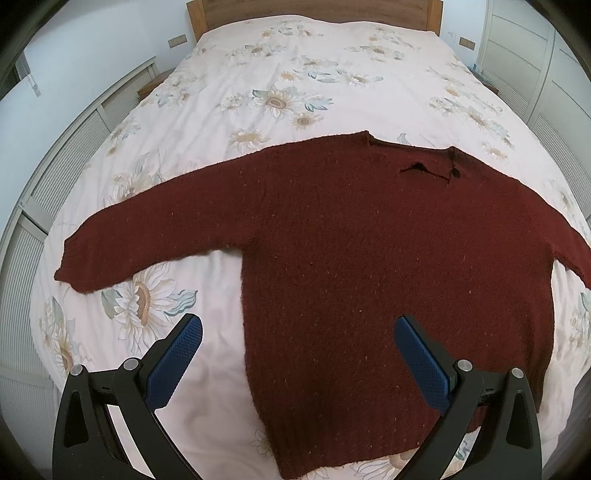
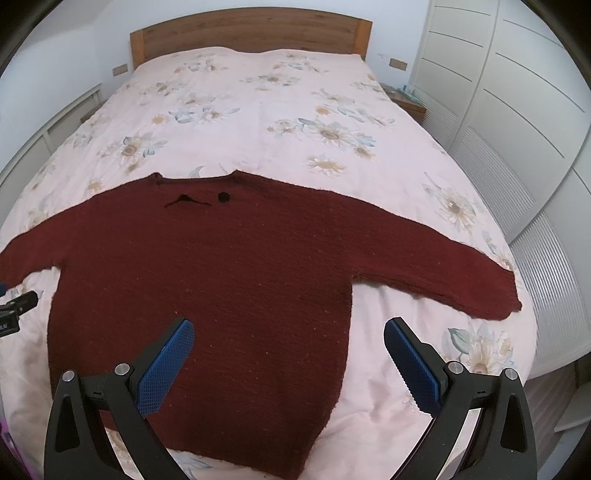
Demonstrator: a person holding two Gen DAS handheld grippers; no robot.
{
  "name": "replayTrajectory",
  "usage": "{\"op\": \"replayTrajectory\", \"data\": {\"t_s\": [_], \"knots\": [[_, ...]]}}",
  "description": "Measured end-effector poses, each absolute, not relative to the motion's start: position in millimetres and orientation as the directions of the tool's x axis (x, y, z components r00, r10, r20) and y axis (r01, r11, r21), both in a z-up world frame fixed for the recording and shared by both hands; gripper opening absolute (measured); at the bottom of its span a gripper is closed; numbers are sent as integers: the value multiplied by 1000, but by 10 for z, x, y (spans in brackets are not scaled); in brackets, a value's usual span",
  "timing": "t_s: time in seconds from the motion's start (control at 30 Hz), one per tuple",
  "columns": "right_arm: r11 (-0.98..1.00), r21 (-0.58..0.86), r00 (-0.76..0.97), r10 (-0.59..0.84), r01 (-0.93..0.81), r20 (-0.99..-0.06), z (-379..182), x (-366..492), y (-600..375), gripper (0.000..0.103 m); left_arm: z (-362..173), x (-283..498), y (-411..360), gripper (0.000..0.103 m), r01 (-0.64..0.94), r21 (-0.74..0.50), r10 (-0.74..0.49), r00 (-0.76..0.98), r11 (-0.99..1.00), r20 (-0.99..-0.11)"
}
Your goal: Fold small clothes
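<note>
Your sweater (image 1: 369, 258) lies spread flat on the bed (image 1: 295, 74), dark red knit on the pale floral bedspread (image 2: 258, 122), both sleeves thrown out wide and the hem nearest you. The neckline points toward the wooden headboard (image 2: 251, 33), with a dark opening and a black button just below the collar.

Your left gripper (image 1: 298, 341) hovers over the lower left part of the sweater, jaws spread wide and holding nothing. One blue pad sits over bare bedspread, the other over the knit body, so the sweater's left edge runs between them. The left sleeve (image 1: 147, 240) stretches out ahead of it, cuff resting on the bedspread.

Your right gripper (image 2: 289, 341) mirrors that on the other side: jaws wide apart, empty, straddling the sweater's right edge above the hem. The right sleeve (image 2: 443, 269) reaches toward the bed's edge, near the white wardrobe doors (image 2: 517, 110).
</note>
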State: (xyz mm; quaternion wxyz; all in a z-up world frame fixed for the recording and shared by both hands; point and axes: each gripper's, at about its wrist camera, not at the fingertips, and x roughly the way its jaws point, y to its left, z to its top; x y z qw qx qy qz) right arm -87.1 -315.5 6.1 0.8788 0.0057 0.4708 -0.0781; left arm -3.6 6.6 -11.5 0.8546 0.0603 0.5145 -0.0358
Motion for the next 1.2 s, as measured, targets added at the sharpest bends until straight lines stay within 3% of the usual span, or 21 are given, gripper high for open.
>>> {"op": "replayTrajectory", "data": {"t_s": [0.7,0.87,1.07,1.2], "knots": [[988,-68,544,-134,140,-828,49,-870,-3170,102,-144,-54,71,102,119,93,22,492,989,-870],[990,-50,574,-118,133,-811,9,-847,-3219,102,-177,8,110,102,98,53,0,474,994,-880],[981,-83,591,-172,176,-788,-166,-634,-3685,102,-162,261,199,102,82,6,-43,578,997,-815],[961,-71,549,-213,267,-808,-303,-431,-4308,102,-227,455,190,102,81,-3,-43,496,997,-867]]}}
